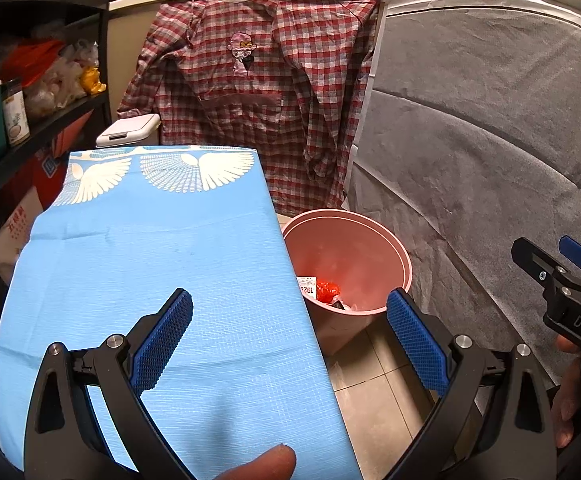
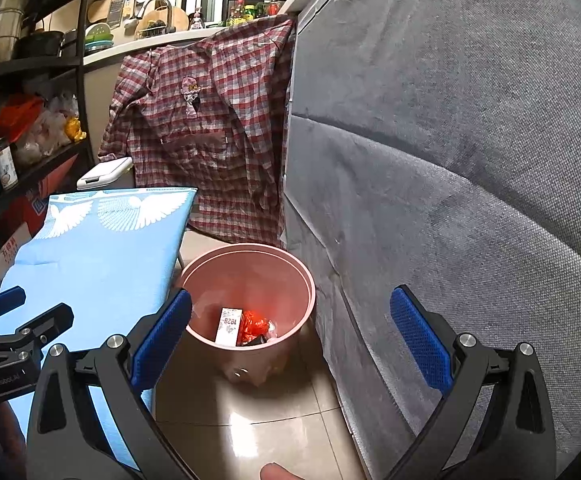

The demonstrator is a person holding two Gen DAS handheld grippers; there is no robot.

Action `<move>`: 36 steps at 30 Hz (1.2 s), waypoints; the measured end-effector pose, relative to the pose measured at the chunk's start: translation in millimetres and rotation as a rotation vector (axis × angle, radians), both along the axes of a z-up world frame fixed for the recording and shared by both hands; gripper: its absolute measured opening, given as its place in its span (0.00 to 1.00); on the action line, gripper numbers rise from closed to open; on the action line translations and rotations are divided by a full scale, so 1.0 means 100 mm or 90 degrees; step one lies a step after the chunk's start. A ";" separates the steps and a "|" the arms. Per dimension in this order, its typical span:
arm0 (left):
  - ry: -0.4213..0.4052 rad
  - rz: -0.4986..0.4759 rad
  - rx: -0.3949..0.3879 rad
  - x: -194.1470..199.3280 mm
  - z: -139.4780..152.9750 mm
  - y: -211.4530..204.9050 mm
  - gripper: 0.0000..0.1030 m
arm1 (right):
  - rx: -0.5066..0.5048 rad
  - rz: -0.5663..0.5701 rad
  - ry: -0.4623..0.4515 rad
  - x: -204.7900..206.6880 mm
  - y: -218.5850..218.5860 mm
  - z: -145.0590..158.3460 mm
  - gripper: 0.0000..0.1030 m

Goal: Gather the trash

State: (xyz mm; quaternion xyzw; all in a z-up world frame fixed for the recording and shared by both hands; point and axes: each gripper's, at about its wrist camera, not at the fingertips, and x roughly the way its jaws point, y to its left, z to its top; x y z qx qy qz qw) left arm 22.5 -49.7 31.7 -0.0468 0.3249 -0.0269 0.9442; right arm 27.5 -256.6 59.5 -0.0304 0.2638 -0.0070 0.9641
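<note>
Both grippers empty, jaws spread wide. Left gripper [image 1: 290, 340] hovering over the near end of a blue cloth-covered table [image 1: 162, 260], one blue pad [image 1: 162, 344] above the cloth, the other above the tiled floor [image 1: 374, 392] past the table's edge. Right gripper [image 2: 290, 344] held over the floor, aimed down toward the pink trash bin [image 2: 290, 268], its fingers framing the bin from in front; also visible at the right edge of the left wrist view [image 1: 566, 276].

Pink trash bin [image 1: 394, 248] standing on the floor between the table edge and a grey fabric-covered panel [image 1: 490, 152], just beside both. Inside at the bottom: a white carton printed "1926" [image 2: 228, 326], touching a crumpled red wrapper [image 2: 254, 326], with a dark scrap and some pale plastic next to them, too small to identify.

Red plaid shirt [image 1: 262, 100] draped from the countertop behind the bin. White lidded container [image 1: 128, 130] beyond the far end of the table. Black shelving [image 1: 62, 108] at left holding bags and jars. No loose trash visible on the blue cloth
</note>
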 end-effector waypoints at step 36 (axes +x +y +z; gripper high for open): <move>-0.010 -0.009 0.009 0.01 0.05 -0.08 0.92 | 0.004 -0.001 -0.002 0.01 -0.05 0.01 0.95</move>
